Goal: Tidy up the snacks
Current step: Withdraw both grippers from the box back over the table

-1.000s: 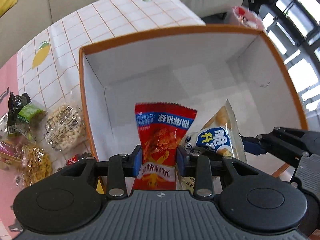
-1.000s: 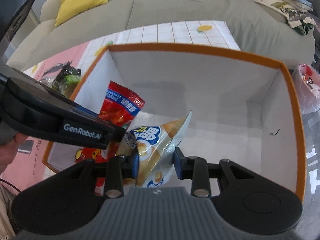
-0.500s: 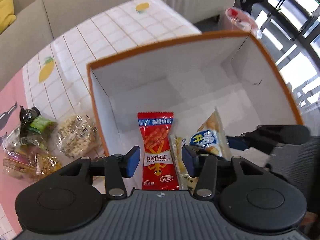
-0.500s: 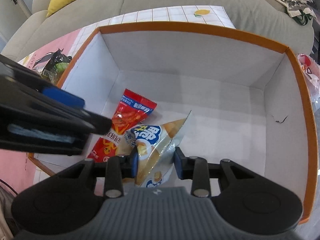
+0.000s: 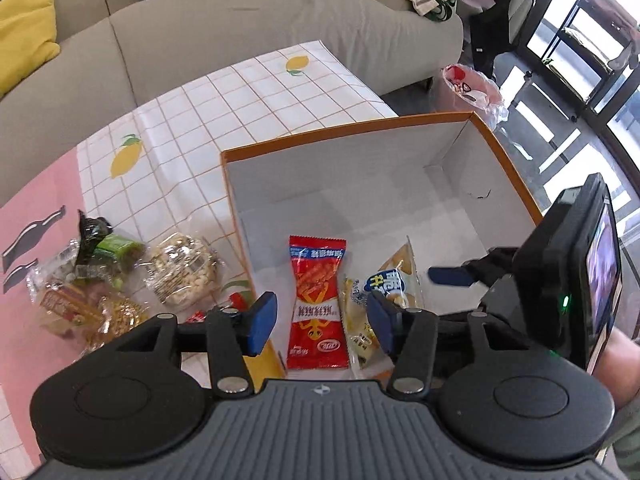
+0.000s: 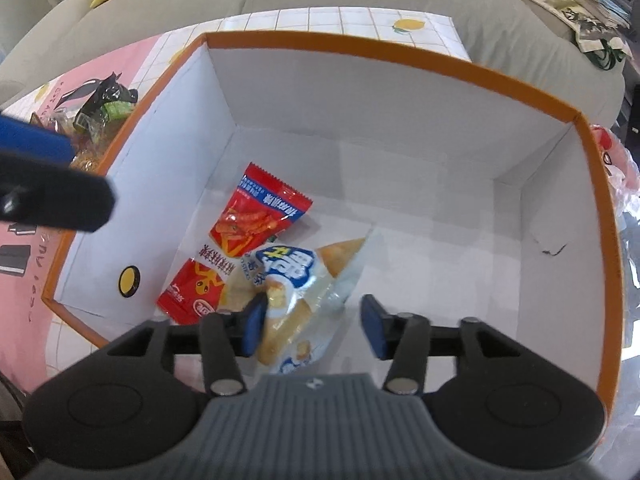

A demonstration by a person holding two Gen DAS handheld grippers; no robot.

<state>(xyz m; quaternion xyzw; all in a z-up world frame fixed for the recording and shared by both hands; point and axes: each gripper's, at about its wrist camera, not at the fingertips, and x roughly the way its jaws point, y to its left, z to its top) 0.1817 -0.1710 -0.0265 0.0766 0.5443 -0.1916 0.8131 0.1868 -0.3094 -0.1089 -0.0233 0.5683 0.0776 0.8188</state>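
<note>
Orange rim: your box (image 5: 352,130) is white inside and orange along the top edge; in the right wrist view it (image 6: 400,60) fills most of the frame.
Open room: the far half of the box floor is bare, up to the back wall.
Tablecloth: you see a white grid cloth with lemon prints (image 5: 240,104) upper centre of the left view, beside the box.
Loose snacks: a heap of packets (image 5: 116,280) lies at centre left of your left view, outside the box wall; your right view shows only a corner of it (image 6: 102,108).
Red packet: it (image 5: 318,300) lies flat on the box floor at lower centre, by the near-left corner (image 6: 240,248).
Pale packet: the blue-and-white bag (image 6: 296,292) overlaps the red one's edge; in the left view it (image 5: 390,280) is half hidden.
Left gripper (image 5: 320,322): your jaws stand wide, above the red packet, gripping nothing.
Right gripper (image 6: 312,330): your jaws are spread wide; the left pad touches the pale bag, the right pad is clear of it.
</note>
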